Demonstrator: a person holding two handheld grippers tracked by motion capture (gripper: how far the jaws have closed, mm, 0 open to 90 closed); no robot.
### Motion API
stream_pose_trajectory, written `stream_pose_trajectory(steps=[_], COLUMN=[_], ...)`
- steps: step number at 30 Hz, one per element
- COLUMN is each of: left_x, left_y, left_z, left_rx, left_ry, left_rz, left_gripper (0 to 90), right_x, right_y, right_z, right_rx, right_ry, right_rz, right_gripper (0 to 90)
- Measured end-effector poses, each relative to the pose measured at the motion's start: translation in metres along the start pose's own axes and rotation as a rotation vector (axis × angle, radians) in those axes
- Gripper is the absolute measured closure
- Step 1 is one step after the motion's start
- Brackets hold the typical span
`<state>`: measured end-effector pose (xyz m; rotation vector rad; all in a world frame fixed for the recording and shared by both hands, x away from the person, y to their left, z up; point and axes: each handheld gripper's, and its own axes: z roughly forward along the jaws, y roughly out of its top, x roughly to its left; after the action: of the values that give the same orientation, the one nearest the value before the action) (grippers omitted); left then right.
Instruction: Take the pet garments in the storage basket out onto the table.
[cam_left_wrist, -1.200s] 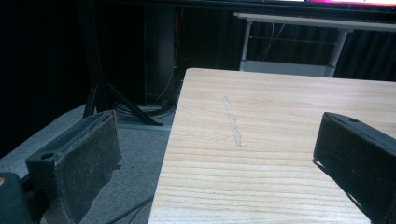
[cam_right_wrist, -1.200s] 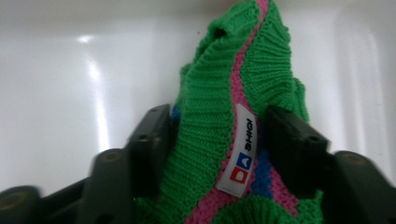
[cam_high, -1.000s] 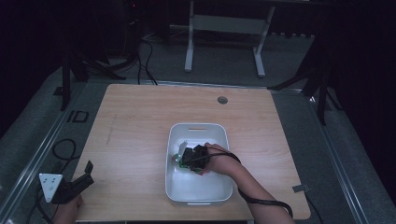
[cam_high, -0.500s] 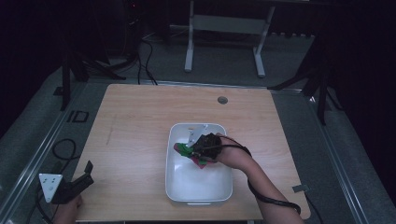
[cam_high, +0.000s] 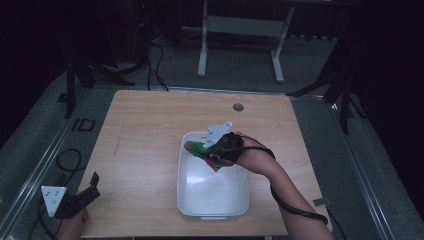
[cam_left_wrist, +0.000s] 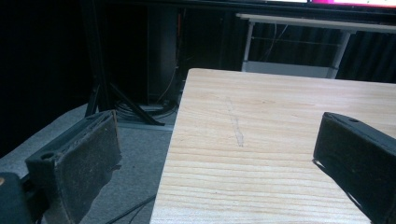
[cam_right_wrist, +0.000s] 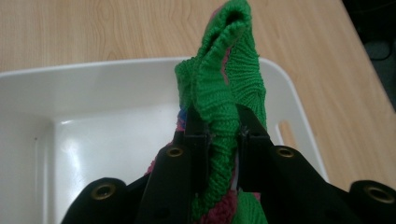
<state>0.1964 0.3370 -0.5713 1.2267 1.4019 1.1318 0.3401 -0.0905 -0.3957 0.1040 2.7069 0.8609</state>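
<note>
Knitted green-and-red cloth held over the white tub

Knit, soft, loose-ribbed: the knitted cloth (cam_right_wrist: 224, 84) is light and limp by the look of it, and it folds wherever nothing supports it. It is not fragile and not slippery; the yarn gives the pads something to bite. Right gripper (cam_right_wrist: 219, 135) has its fingers (cam_right_wrist: 196, 140) closed on a bunched fold of the green part, with a tuft standing up above the pinch and red knit hanging below. Judgement: a bunched fold holds better than a single edge, which could stretch and creep out. The hanging end may swing and drag.

Position: in the high view the cloth (cam_high: 200, 150) hangs above the far end of the white tub (cam_high: 212, 207), partly over its far rim, not lying on the floor of the tub. The tub interior looks bare otherwise.

Edges: the tub's rim (cam_right_wrist: 93, 65) is the 1 thing the trailing end could catch on; a slot handle shows in the side wall.

Room: the counter (cam_high: 145, 125) is open on every side of the tub, widest to the left and far side. Left gripper (cam_high: 75, 200) sits at the near left corner, well apart, fingers (cam_left_wrist: 79, 163) spread wide with nothing between them.
</note>
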Motion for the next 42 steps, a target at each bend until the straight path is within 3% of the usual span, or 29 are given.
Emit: stream_pose_trajectory(steps=[13,23,31,35,42], left_x=[0.0,0.0,0.0,0.0,0.0], left_y=[0.0,0.0,0.0,0.0,0.0], left_z=[0.0,0.0,0.0,0.0,0.001], left_rx=[-0.001,0.0,0.003,0.003,0.007], left_ry=[0.004,0.005,0.006,0.006,0.007], left_rz=[0.003,0.001,-0.001,0.004,0.005], left_gripper=[1.2,1.2,1.2,1.2,1.2], right_x=[-0.016,-0.03,-0.044,-0.047,-0.055], right_y=[0.003,-0.017,-0.055,-0.075,-0.111], right_z=[-0.054,-0.082,-0.1,-0.104,-0.112], right_rx=[-0.053,-0.015,0.021,0.042,0.073], right_ry=[-0.078,-0.153,-0.196,-0.221,-0.242], right_rz=[0.004,0.03,0.089,0.097,0.159], right_gripper=[77.6,77.5,77.3,77.2,77.1])
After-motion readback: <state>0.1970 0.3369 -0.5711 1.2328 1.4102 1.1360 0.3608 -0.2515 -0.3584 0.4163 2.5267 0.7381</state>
